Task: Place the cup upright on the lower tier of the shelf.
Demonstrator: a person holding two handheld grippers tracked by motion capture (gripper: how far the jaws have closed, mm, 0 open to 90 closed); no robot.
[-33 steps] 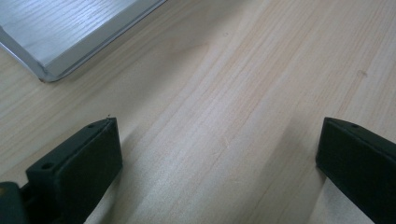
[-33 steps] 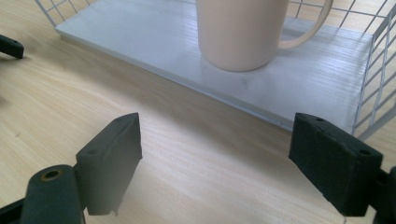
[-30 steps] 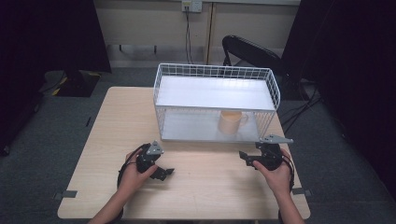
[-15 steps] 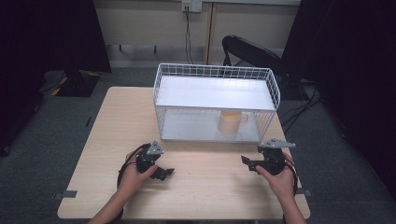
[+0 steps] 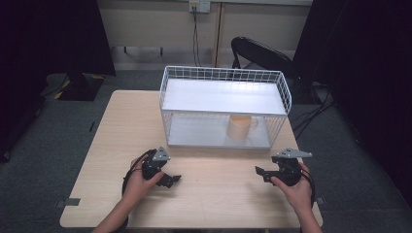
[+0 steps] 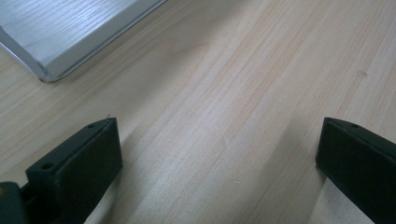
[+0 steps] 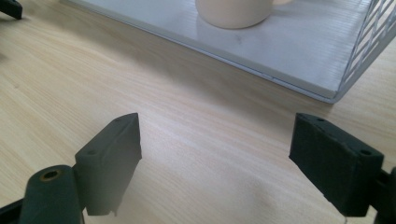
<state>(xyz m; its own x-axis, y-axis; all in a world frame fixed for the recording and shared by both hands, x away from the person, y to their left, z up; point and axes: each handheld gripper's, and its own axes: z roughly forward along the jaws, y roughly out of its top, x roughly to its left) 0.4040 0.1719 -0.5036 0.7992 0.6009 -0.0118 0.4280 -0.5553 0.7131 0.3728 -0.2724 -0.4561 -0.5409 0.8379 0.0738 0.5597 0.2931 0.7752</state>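
Mug [image 7: 233,11] beyond right gripper's [image 7: 217,154] jaws

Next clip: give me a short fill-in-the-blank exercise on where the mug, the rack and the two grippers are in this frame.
1. The mug stands on the ____ shelf of the white wire rack.
2. The fingers of the left gripper are ____, with nothing between them.
3. The right gripper is over the bare ____, in front of the rack.
4. The top shelf of the rack holds ____.

Missing words: lower; open; table; nothing
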